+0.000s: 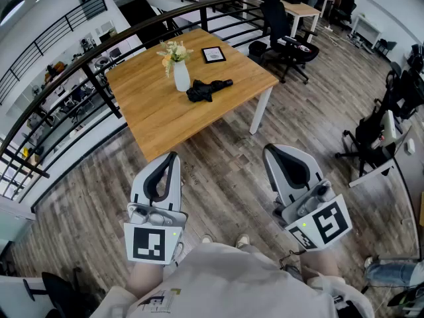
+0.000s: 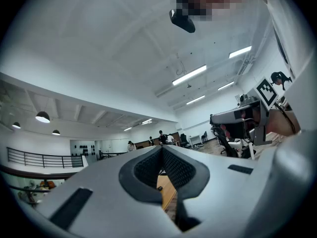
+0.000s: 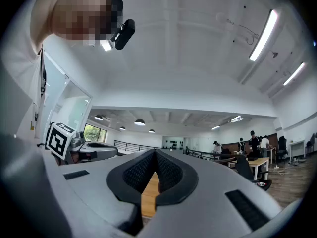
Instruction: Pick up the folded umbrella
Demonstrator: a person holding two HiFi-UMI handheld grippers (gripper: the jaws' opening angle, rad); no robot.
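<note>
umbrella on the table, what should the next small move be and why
Probably step toward the wooden table, bringing the right gripper forward and opening its jaws. The folded umbrella lies on the tabletop beside the white vase, far ahead of both grippers; the right gripper and left gripper are both shut, empty, and over the floor short of the table.

The head view is looking steeply down from well short of the square light-wood table with white legs (image 1: 199,121), over the grey left gripper (image 1: 173,158) and grey right gripper (image 1: 268,151). Both gripper views are facing nearly level toward that table from close behind their jaws, all three sharing its top.
</note>
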